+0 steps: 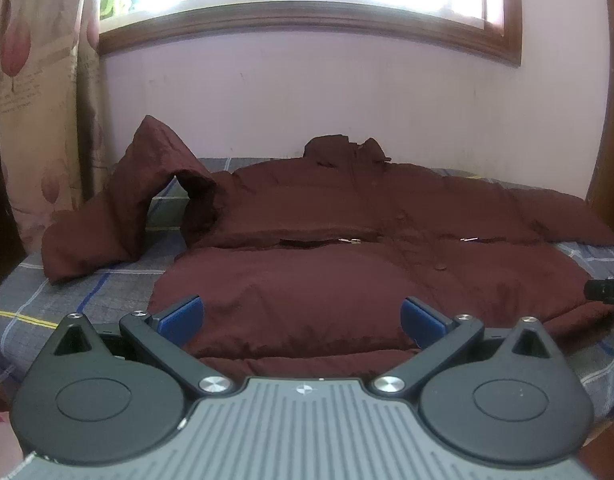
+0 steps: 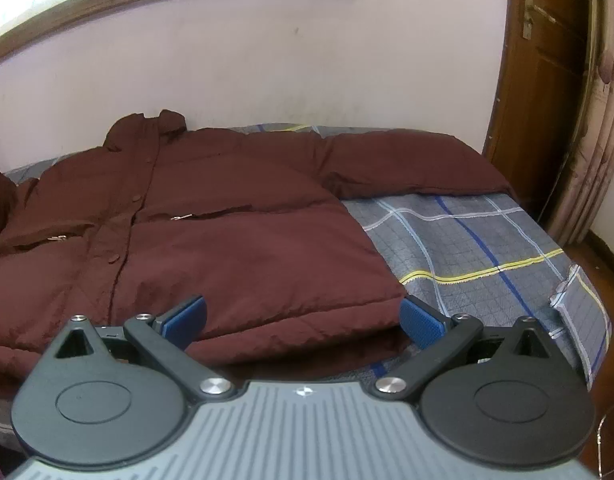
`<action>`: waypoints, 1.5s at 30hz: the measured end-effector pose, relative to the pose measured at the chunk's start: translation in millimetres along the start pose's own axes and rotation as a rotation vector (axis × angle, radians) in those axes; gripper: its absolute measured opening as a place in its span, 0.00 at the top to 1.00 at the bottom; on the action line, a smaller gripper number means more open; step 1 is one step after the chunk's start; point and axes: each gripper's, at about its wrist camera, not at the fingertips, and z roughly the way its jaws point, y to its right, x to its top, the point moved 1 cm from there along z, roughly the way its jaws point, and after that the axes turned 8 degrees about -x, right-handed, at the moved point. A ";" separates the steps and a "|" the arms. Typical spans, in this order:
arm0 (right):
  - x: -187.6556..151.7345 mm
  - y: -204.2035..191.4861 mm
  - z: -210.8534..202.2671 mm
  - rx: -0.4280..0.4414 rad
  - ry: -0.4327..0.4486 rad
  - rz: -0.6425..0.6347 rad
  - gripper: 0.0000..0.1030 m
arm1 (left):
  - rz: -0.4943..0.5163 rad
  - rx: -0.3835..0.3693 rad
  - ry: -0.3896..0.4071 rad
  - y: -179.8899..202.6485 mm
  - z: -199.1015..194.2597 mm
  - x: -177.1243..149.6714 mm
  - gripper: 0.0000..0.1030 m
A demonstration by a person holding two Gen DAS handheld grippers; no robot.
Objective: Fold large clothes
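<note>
A dark maroon padded jacket (image 1: 347, 240) lies front up on the bed, collar toward the wall. Its left sleeve (image 1: 119, 216) is bent and propped up against the curtain. Its right sleeve (image 2: 407, 164) lies flat along the wall side. My left gripper (image 1: 303, 320) is open and empty, just above the jacket's hem on the left part. My right gripper (image 2: 303, 320) is open and empty at the hem's right corner (image 2: 387, 292). A black tip of the right gripper shows at the right edge of the left wrist view (image 1: 607, 290).
The bed has a grey plaid sheet (image 2: 487, 240) with blue and yellow lines. A pale wall and a wood-framed window (image 1: 307, 20) are behind. A floral curtain (image 1: 35, 100) hangs at left. A wooden door (image 2: 547, 60) stands at right.
</note>
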 end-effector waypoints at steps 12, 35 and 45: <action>4.8 7.7 4.8 0.056 0.007 0.027 0.00 | 0.053 0.046 -0.021 10.1 6.7 -0.8 0.00; 3.7 14.3 15.5 0.097 -0.013 0.044 0.00 | -0.027 -0.003 -0.062 -13.9 16.0 4.5 0.00; -0.4 28.7 24.2 0.082 -0.007 0.051 0.00 | -0.085 0.050 -0.076 -43.9 19.5 0.3 0.00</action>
